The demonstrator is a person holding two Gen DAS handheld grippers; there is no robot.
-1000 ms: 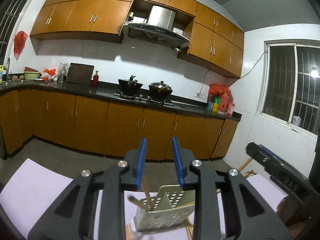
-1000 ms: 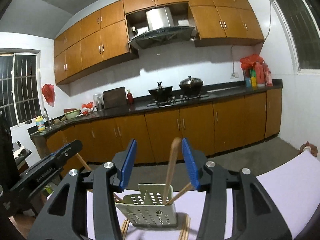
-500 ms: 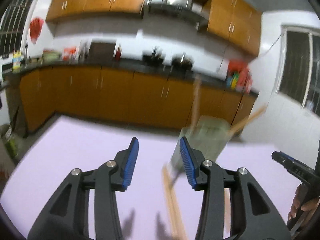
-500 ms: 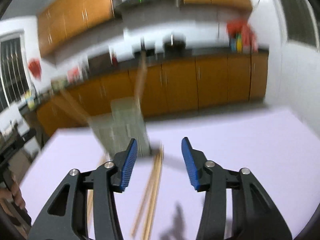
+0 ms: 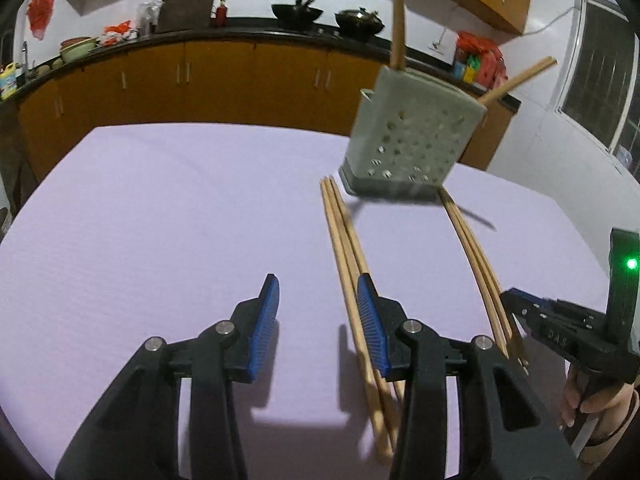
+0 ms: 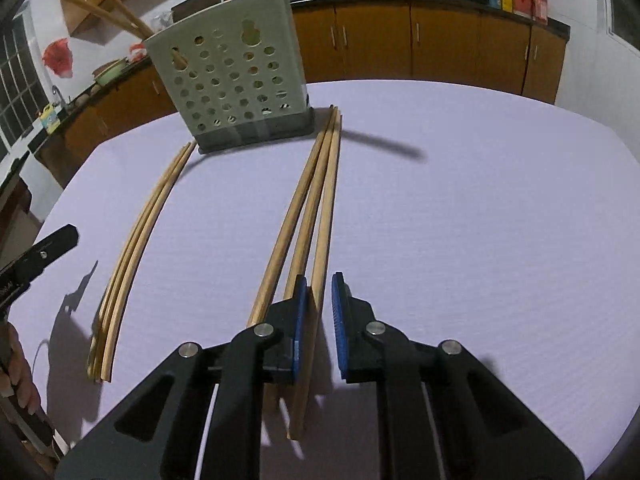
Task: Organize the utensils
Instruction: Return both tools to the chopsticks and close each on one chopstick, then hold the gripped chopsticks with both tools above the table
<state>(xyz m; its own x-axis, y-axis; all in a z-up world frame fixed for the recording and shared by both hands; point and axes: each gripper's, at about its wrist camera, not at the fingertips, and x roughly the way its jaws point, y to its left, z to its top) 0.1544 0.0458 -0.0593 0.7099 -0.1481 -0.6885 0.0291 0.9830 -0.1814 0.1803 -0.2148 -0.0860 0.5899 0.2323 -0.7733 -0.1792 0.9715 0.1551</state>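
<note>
A grey perforated utensil holder (image 5: 408, 144) (image 6: 240, 80) stands at the table's far side with wooden chopsticks (image 5: 398, 12) (image 6: 112, 4) sticking out of it. Two bundles of chopsticks lie on the lilac table in front of it. My left gripper (image 5: 318, 300) is open and closing slightly, with nothing between its fingers. One bundle (image 5: 344, 248) (image 6: 140, 232) runs along its right finger. My right gripper (image 6: 319, 292) is closing over the other bundle (image 6: 312, 200) (image 5: 476, 264). One chopstick runs between its pads, with a gap still showing beside the right pad.
The lilac table cover (image 5: 160, 220) (image 6: 480, 200) stretches wide to both sides. Behind it are orange kitchen cabinets (image 5: 220, 80) and a dark counter with pots (image 5: 356, 20). A hand (image 5: 588, 404) holds the right gripper's handle.
Both grippers have dropped and tipped down from facing the cabinets to facing the table and the lying chopsticks. The right jaws have narrowed around one chopstick.
</note>
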